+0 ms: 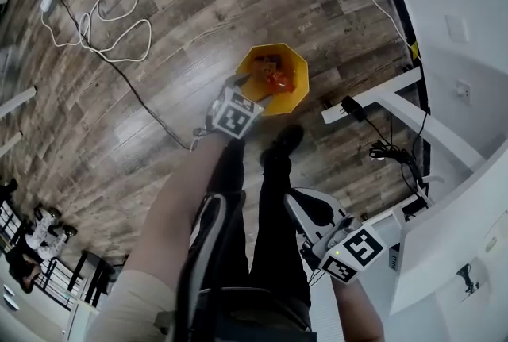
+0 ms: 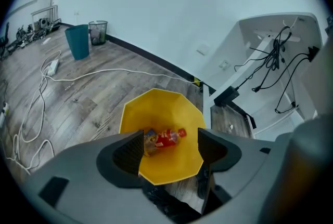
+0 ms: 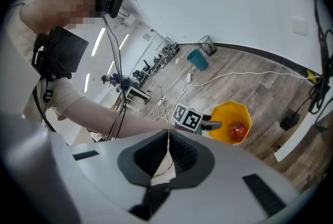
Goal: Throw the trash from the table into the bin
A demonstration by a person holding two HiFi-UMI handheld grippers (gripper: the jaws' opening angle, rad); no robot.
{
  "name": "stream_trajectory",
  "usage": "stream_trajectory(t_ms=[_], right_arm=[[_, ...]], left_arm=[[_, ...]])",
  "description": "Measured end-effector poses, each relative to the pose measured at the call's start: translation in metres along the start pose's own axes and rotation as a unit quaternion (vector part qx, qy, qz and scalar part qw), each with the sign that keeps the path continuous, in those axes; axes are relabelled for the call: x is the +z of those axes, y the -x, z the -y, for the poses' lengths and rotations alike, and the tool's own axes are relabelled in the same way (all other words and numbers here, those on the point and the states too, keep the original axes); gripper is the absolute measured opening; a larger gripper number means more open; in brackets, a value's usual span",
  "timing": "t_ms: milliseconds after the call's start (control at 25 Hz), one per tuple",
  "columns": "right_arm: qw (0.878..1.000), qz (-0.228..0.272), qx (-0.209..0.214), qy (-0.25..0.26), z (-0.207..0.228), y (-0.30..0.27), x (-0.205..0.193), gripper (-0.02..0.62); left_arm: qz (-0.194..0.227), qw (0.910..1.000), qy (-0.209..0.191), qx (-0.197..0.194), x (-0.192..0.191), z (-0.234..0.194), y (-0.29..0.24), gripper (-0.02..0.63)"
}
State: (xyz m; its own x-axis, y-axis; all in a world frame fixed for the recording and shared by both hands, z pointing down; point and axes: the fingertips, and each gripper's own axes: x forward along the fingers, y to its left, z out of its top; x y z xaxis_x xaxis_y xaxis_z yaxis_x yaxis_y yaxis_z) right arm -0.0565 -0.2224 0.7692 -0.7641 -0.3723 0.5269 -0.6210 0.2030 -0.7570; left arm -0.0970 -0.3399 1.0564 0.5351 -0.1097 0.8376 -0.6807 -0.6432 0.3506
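Status: partly done, by my reading. The yellow bin (image 2: 156, 108) stands on the wood floor beside the leg of the white table (image 1: 444, 241). Rubbish is already lying at the bottom of it: a red packet (image 2: 169, 137), or maybe a small bottle, with a crumpled wrapper (image 2: 150, 142) touching its left end.

My left gripper (image 2: 170, 147) hangs right over the bin mouth and points down into it. Its jaws are spread wide with nothing between them, only the bin interior showing through the gap. I take that to mean the drop from this hand is finished.

My right gripper (image 3: 167, 153) is held low by my right hip, just beside the table edge. Its jaws are pressed together and I can see nothing pinched between them. From its view the bin sits well off, and the red packet shows inside.

Left to do: uncertain. Only a corner of the table top is in sight, so I cannot tell whether more rubbish waits there. If there is any, both hands are free to fetch it.

Writing and labels:
- Red packet: patches of yellow and blue print, too small and blurred to read. No brand made out.
- Wrapper: nothing legible.
- Bin: plain yellow, no lettering visible.
- Cubes on both grippers: black-and-white square patterns only, no words.
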Motion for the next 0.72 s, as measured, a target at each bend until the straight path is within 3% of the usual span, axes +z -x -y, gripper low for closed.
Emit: stream_trajectory(t_ms=[160, 440, 720], right_arm=[[1.0, -0.002, 0.006, 0.009, -0.017, 0.003, 0.009, 0.018], [0.999, 0.009, -0.005, 0.034, -0.034, 0.005, 0.028, 0.018], [0.998, 0.036, -0.008, 0.054, -0.089, 0.025, 0.076, 0.018]], left_arm=[[-0.016, 0.9998, -0.007, 0.007, -0.005, -0.002, 0.023, 0.333], [-0.006, 0.9998, -0.019, 0.004, 0.019, -0.002, 0.057, 0.328], [0.008, 0.9997, -0.023, -0.002, 0.045, 0.008, 0.142, 0.313]])
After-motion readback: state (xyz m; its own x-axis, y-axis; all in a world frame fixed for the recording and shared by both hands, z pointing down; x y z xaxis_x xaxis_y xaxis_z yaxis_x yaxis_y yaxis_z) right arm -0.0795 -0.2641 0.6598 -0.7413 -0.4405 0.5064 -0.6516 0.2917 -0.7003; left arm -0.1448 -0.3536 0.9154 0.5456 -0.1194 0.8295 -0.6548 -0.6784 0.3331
